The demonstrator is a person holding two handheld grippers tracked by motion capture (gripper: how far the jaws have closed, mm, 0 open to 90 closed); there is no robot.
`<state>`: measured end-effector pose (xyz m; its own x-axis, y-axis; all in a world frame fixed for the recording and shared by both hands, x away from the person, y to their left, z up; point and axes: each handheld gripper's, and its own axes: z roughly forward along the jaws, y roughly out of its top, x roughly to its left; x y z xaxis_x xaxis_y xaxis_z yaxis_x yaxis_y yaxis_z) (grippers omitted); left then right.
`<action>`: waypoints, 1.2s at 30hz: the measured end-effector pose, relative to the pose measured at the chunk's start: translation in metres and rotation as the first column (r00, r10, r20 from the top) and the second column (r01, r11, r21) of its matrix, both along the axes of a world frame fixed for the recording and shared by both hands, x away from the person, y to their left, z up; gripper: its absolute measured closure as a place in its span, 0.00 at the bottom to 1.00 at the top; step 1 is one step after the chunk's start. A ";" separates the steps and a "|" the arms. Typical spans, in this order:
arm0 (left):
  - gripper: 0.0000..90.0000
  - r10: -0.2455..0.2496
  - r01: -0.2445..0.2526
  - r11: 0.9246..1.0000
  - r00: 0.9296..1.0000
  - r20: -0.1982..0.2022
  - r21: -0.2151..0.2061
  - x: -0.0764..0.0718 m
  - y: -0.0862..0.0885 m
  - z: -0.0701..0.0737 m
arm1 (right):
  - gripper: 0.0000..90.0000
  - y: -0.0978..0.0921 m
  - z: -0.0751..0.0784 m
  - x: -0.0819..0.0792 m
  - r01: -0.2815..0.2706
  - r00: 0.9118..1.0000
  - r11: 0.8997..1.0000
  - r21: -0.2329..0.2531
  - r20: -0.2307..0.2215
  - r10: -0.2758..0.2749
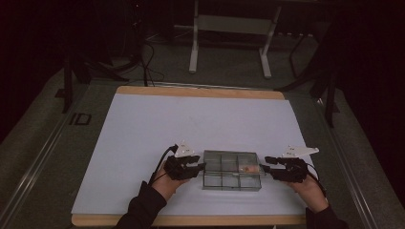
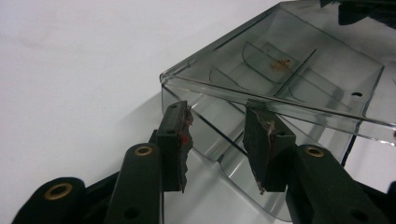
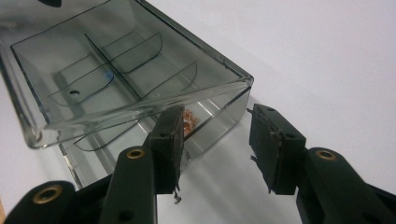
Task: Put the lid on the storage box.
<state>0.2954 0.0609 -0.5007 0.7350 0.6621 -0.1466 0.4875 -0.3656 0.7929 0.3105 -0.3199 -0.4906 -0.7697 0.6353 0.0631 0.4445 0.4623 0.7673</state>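
Fingers (image 2: 175,140) of both grippers parted, empty, flanking clear compartment box (image 1: 232,170) left and right; best closed evenly on end walls.

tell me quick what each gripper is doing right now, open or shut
Left gripper: open, jaws at one end of the clear box, holding nothing.
Right gripper: open, at the opposite end, holding nothing.

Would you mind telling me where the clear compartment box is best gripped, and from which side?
Probably by its short end walls. The clear compartment box lies flat with the left gripper and right gripper open at opposite ends, and its thin upright walls suit jaws closing over the rim.
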 end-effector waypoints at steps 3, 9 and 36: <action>0.68 0.004 -0.004 1.000 1.000 0.002 0.004 0.000 0.001 -0.001 | 0.61 0.001 -0.002 -0.001 -0.004 1.000 1.000 -0.008 -0.004 0.004; 0.68 0.020 -0.020 1.000 1.000 -0.003 0.000 -0.001 0.002 -0.004 | 0.61 0.001 -0.004 -0.001 -0.006 1.000 1.000 -0.006 -0.011 0.006; 0.42 0.063 -0.064 0.997 0.998 -0.026 -0.052 0.002 0.014 -0.015 | 0.43 -0.009 -0.005 0.001 0.037 0.999 0.999 0.030 -0.003 -0.036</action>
